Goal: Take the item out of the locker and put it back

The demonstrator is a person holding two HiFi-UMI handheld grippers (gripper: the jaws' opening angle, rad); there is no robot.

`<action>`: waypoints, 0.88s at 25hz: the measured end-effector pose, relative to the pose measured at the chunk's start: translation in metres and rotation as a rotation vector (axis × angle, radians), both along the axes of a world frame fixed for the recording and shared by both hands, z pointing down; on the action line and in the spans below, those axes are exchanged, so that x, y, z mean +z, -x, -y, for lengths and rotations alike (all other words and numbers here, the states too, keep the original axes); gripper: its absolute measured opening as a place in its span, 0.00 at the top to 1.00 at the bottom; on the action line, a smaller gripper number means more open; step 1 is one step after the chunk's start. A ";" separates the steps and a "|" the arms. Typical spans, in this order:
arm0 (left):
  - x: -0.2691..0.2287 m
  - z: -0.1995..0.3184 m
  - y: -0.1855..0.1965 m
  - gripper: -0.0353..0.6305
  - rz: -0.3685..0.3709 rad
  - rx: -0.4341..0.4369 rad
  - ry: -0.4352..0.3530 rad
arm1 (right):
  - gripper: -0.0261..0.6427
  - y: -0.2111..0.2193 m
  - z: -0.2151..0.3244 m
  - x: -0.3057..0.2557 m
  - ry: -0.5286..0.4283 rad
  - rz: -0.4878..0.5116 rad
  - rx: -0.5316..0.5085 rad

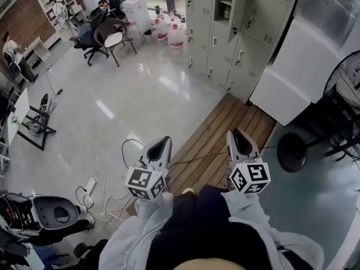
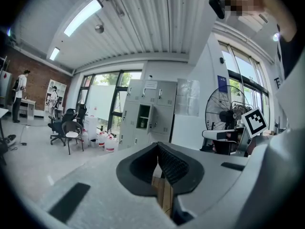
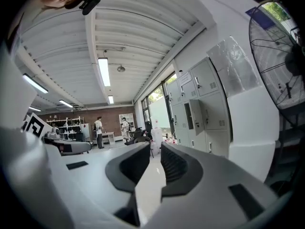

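Grey locker [image 1: 216, 32] stands well ahead of you, one door [image 1: 238, 13] swung open. Inside that compartment sits a small item [image 2: 142, 123], too distant to identify. It looks light, so pinch it gently across its middle. Your left gripper [image 1: 165, 142] is pressed together, your right gripper [image 1: 237, 136] narrowed to a slit; both are empty.
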State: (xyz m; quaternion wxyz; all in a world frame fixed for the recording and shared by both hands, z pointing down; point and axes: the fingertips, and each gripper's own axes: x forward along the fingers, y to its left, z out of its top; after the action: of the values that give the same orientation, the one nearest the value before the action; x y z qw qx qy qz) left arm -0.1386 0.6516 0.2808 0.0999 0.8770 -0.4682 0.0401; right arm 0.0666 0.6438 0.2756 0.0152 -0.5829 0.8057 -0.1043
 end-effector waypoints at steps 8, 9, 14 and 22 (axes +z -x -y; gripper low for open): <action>0.014 0.016 0.012 0.94 0.002 0.016 0.023 | 0.51 0.017 0.020 0.019 0.041 -0.012 0.000; 0.015 0.020 0.015 0.94 0.002 0.015 0.027 | 0.44 0.016 0.026 0.021 0.043 -0.013 0.012; 0.020 0.049 0.024 0.94 0.004 0.007 0.041 | 0.16 0.016 0.061 0.025 0.055 -0.007 0.051; 0.038 0.100 0.029 0.94 0.013 -0.003 0.030 | 0.10 0.025 0.125 0.043 0.050 -0.020 0.025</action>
State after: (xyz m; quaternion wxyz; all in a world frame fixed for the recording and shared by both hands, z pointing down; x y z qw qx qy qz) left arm -0.1679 0.5511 0.3192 0.1100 0.8743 -0.4697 0.0528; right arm 0.0414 0.5191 0.3182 -0.0059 -0.5942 0.7956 -0.1184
